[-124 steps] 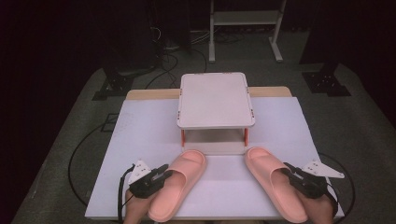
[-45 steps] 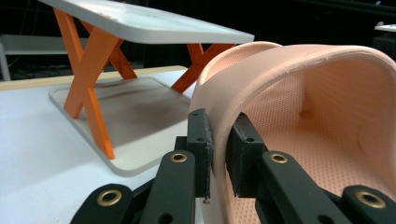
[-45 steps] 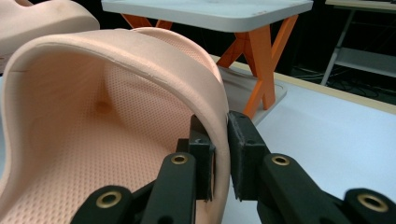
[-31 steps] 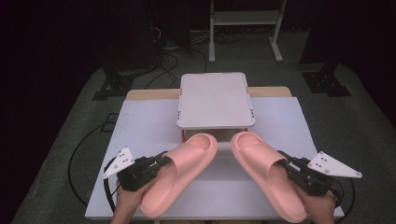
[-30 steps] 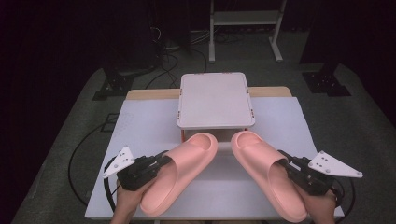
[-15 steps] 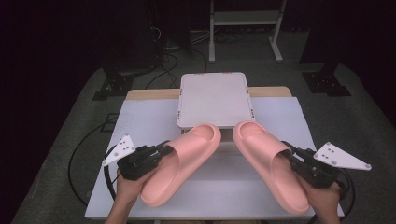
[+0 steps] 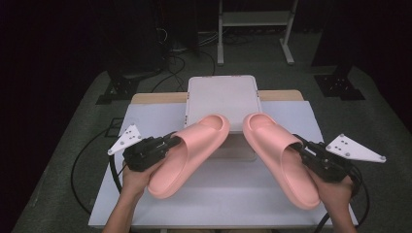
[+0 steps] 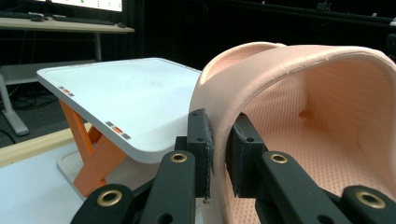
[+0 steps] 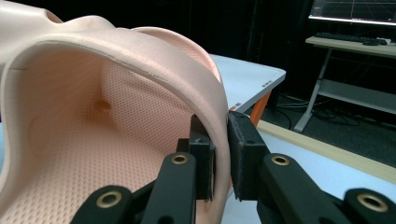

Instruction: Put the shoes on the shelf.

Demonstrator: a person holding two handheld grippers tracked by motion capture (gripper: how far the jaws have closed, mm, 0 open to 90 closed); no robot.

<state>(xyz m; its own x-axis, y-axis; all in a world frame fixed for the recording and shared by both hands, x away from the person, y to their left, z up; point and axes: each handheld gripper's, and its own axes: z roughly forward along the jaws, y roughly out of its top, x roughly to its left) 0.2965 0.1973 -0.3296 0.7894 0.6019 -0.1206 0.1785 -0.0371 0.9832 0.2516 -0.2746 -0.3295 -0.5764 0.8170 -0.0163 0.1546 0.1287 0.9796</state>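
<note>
Two pink slide sandals are held up above the white table. My left gripper (image 7: pixel 167 141) is shut on the outer edge of the left sandal (image 7: pixel 187 155), pinching its strap wall (image 8: pixel 219 116) between both jaws. My right gripper (image 7: pixel 302 145) is shut the same way on the right sandal (image 7: pixel 282 158), clamping its strap edge (image 9: pixel 219 121). Both toes point away from me and reach over the near edge of a small white stand (image 7: pixel 221 97) with orange legs (image 8: pixel 91 154). Whether the toes touch the stand's top I cannot tell.
The table (image 7: pixel 145 121) is covered in white and has a wooden far edge (image 7: pixel 155 98). Cables trail off its left side onto the grey floor (image 7: pixel 82 160). A white desk frame (image 7: pixel 252 29) stands behind in the dark, and a desk with a monitor (image 9: pixel 359 28) at right.
Both sandals have been lifted and carried forward from the near table edge; their toes now overlap the stand's front. Both grippers have stayed shut on them throughout.
</note>
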